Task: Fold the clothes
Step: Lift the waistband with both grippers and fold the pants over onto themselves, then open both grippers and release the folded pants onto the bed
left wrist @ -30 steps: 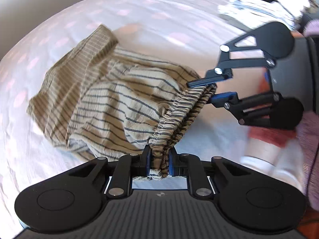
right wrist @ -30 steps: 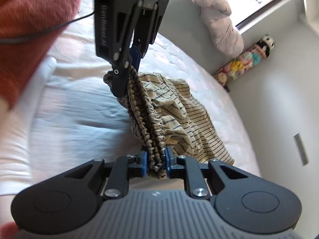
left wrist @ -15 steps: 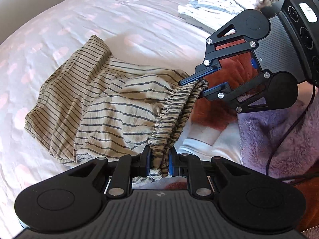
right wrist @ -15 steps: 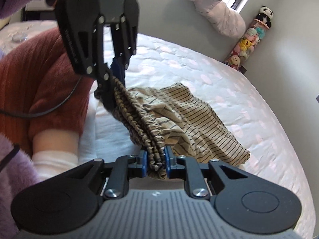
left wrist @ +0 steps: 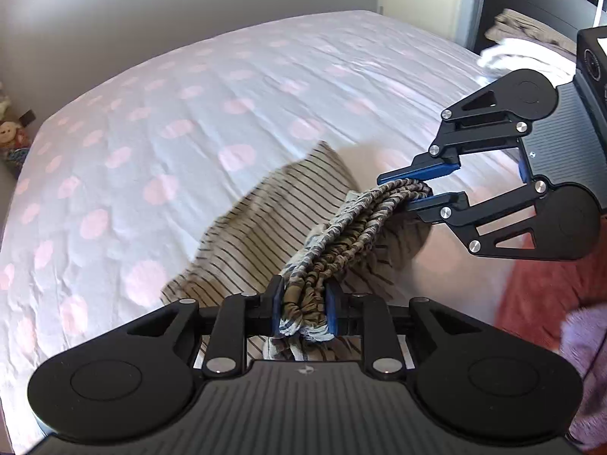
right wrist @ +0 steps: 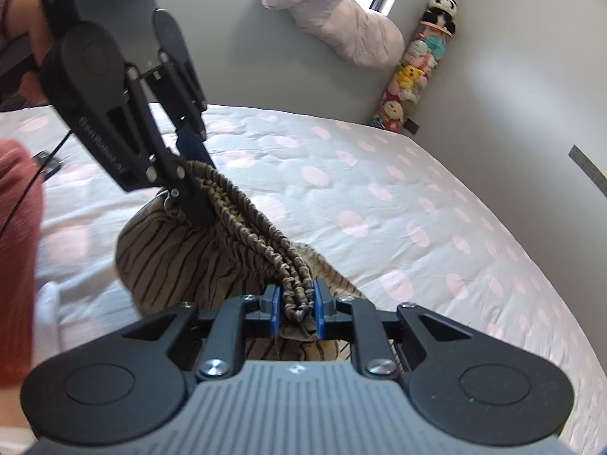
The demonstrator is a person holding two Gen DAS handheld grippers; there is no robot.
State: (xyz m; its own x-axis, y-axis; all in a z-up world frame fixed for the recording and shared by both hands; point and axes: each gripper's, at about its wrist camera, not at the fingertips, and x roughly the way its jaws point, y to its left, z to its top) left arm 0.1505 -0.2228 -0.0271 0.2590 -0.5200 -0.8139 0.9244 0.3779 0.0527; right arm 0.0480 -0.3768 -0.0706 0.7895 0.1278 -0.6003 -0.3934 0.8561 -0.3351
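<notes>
Tan shorts with dark stripes (left wrist: pixel 258 235) hang by their gathered elastic waistband (left wrist: pixel 349 235) between both grippers, above the bed. My left gripper (left wrist: pixel 301 303) is shut on one end of the waistband. My right gripper (left wrist: pixel 415 189) is shut on the other end, up and to the right. In the right wrist view the right gripper (right wrist: pixel 296 303) clamps the waistband (right wrist: pixel 258 227), and the left gripper (right wrist: pixel 191 185) pinches its far end. The shorts' body (right wrist: pixel 182 258) droops below, its lower part trailing towards the sheet.
The bed has a white sheet with pink dots (left wrist: pixel 170 132). Folded clothes (left wrist: pixel 531 49) lie at its far right corner. A person's rust-red clothing (left wrist: pixel 538 295) is close on the right. A pink bundle (right wrist: pixel 341 26) and a stack of soft toys (right wrist: pixel 413 68) stand by the wall.
Both grippers have lifted the shorts higher off the bed and tilted up. The fabric that lay spread on the sheet now hangs bunched below the waistband.
</notes>
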